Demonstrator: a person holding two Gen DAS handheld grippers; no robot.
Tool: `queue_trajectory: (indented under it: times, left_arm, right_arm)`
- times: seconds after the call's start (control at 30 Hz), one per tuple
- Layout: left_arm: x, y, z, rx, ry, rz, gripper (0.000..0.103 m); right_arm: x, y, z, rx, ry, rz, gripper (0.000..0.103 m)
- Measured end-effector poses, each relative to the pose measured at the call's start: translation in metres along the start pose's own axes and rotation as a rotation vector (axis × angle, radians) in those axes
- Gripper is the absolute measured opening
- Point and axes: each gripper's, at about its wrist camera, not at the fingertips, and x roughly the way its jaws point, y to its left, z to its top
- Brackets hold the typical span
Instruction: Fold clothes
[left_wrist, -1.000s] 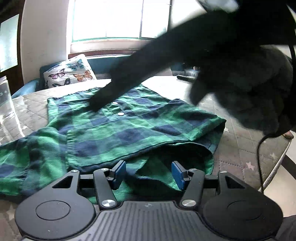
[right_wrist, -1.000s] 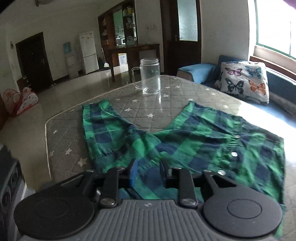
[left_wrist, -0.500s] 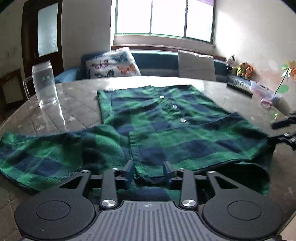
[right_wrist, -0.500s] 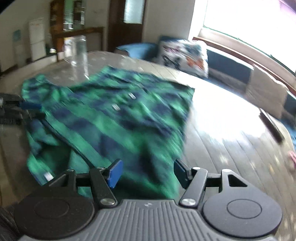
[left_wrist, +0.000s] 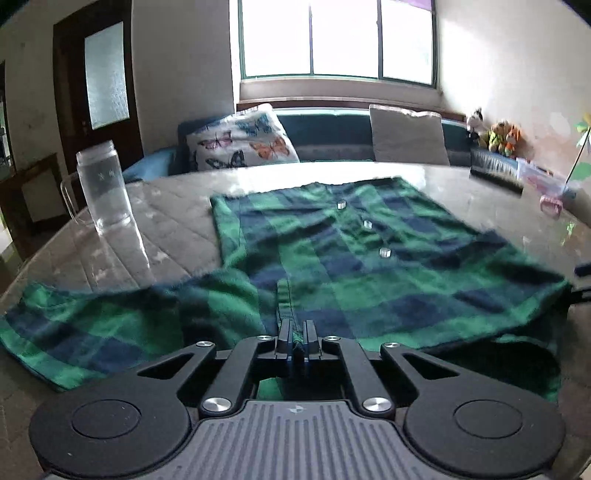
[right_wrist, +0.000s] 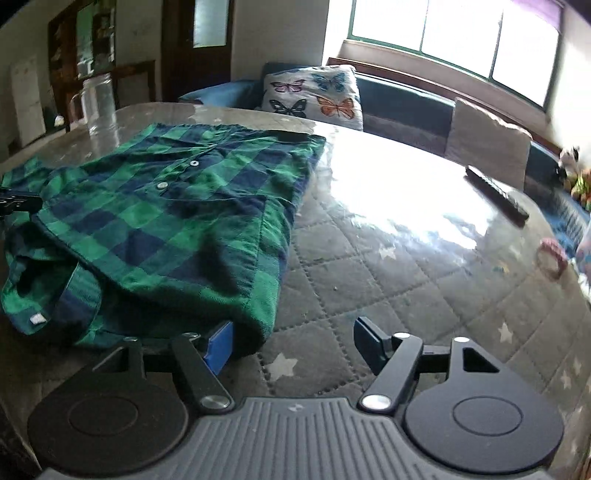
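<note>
A green and blue plaid shirt (left_wrist: 369, 266) lies buttoned-side up on the quilted table (left_wrist: 177, 229), one sleeve spread to the left. My left gripper (left_wrist: 297, 339) is shut on a fold of the shirt's near edge, with cloth pinched between the pads. In the right wrist view the shirt (right_wrist: 166, 214) fills the left half. My right gripper (right_wrist: 293, 343) is low over the table at the shirt's near right corner, its jaws opening. The corner reaches just past the left pad (right_wrist: 219, 347) and nothing is pressed. The left gripper (right_wrist: 14, 201) shows at that view's left edge.
A glass mug (left_wrist: 105, 188) stands at the table's far left. A dark remote (right_wrist: 496, 194) and a pink ring (right_wrist: 552, 254) lie at the right. A butterfly cushion (right_wrist: 314, 94) and a bench sit behind the table under the window.
The left jaws closed onto the shirt's edge. The right gripper swung from the sleeve side to the shirt's right corner, dropped lower and opened wider. A dark arm left the left view.
</note>
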Motion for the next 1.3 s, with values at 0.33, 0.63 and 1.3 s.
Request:
queue_trajectory:
  times: [0.33,0.63,1.3]
  left_arm:
    - [0.001,-0.004,0.004,0.023,0.004,0.018,0.005]
    - [0.000,0.003,0.005,0.018,-0.003,0.034,0.006]
    - [0.001,0.011,-0.007,0.042,0.044,0.043,0.009]
  right_arm:
    - [-0.024,-0.001,0.015,0.024,-0.102,0.080,0.047]
    - [0.026,0.026,0.018,-0.044,-0.015,0.141,0.018]
    - [0.081,0.023,0.073,-0.037,-0.042,0.091,0.019]
